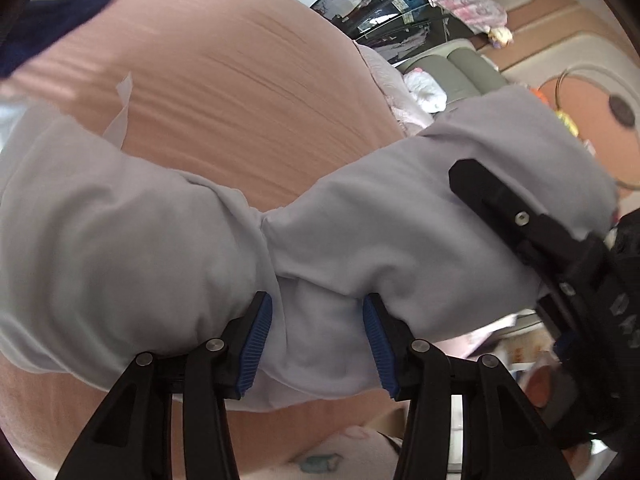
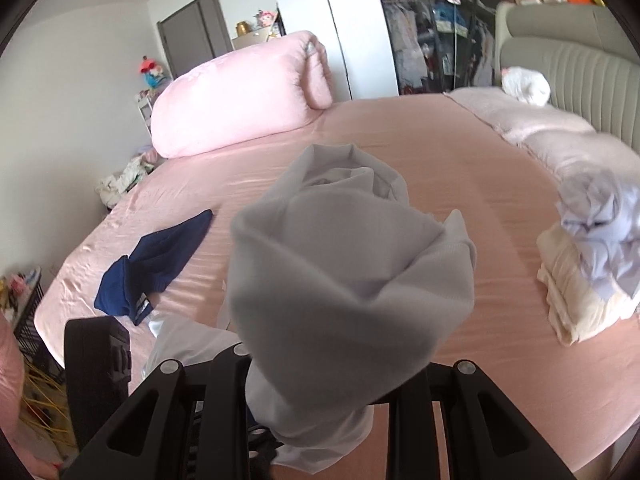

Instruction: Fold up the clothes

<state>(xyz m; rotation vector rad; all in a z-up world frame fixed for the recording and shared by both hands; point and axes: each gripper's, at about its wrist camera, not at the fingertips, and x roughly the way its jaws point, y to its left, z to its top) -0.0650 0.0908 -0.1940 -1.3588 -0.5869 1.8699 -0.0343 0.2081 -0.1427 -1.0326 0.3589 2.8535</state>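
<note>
A light grey garment [image 1: 160,240] hangs bunched in a thick roll above the pink bed sheet [image 1: 224,80]. My left gripper [image 1: 319,344] is shut on a fold of it, with cloth filling the gap between the blue pads [image 1: 260,344]. To the right, a black finger of my right gripper [image 1: 484,188] lies against the same garment. In the right wrist view the garment [image 2: 340,280] bulges up over my right gripper [image 2: 332,364] and hides its fingertips, which are shut on the cloth. The left gripper's black body [image 2: 96,360] shows at lower left.
A navy garment [image 2: 156,264] lies on the left of the bed sheet [image 2: 460,168]. A stack of folded clothes [image 2: 588,280] sits at the right. A pink rolled duvet [image 2: 240,96] lies at the far side, and a padded headboard [image 2: 580,68] at the right.
</note>
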